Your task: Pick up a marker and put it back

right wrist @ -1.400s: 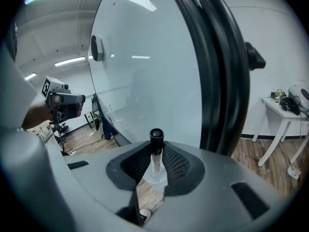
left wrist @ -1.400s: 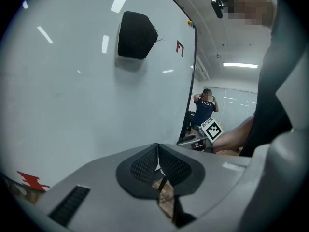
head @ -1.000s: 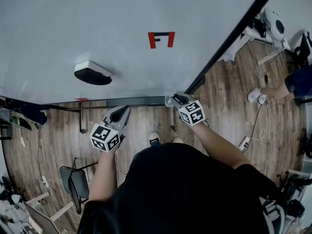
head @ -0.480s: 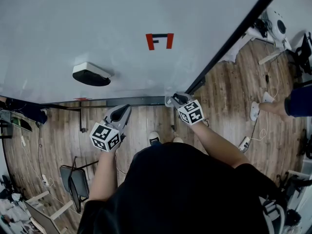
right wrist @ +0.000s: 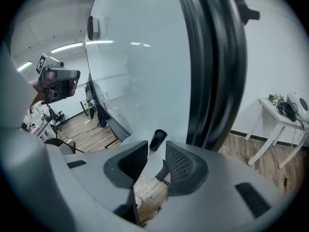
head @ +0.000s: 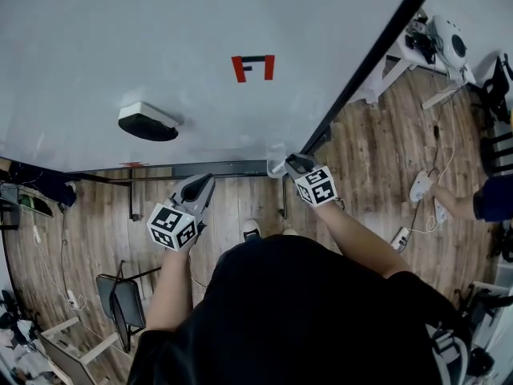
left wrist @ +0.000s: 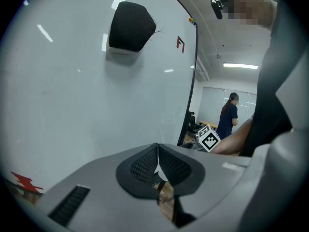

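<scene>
Since seemingly done placing, has just been opening right gripper [right wrist: 155, 153] off marker [right wrist: 158, 138] on tray [right wrist: 119, 129]; holds left gripper [left wrist: 158, 151] clenched, empty.

Whiteboard [head: 160, 38] and black frame post [head: 365, 66] ahead; open space right of post.

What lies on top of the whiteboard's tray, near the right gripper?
A dark marker sits on the tray, just beyond the right gripper, whose jaws have just been opening and do not press it. The jaws cover its lower end.

Left tongs [left wrist: 158, 151] together; right [right wrist: 154, 153] newly apart
</scene>
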{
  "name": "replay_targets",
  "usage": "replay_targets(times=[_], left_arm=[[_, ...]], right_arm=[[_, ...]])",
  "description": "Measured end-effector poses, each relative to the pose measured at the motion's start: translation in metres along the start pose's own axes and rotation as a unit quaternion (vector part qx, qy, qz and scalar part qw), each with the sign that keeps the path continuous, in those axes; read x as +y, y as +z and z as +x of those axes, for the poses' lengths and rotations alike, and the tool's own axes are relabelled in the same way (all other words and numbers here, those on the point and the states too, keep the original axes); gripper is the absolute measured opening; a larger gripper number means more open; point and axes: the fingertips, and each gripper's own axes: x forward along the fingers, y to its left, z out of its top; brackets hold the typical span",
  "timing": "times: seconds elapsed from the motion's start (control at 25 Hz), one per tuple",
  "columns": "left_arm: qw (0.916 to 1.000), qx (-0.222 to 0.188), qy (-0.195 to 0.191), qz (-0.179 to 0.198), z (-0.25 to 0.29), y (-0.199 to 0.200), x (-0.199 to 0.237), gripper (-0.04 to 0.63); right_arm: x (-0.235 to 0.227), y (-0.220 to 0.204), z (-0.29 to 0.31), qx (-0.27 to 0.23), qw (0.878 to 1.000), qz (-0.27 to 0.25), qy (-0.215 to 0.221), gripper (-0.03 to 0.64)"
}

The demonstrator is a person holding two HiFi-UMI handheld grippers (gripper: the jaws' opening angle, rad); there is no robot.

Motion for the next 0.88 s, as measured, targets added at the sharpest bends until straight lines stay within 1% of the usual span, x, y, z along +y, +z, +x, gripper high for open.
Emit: replay_targets(times=[0.44, 0.88], left_arm=[[0.9999, -0.007, -0.007, 0.009, 0.003, 0.007, -0.021, 0.017], [0.9995, -0.011, -0.02, 0.022, 0.006, 0.011, -0.052, 0.016]], right_arm=[[-0.006, 0.0, -0.046, -0.026, 1.0, 0.006, -0.006, 0.114], [0.0, 0.008, -0.096, -0.059, 0.998, -0.005, -0.001, 0.101]])
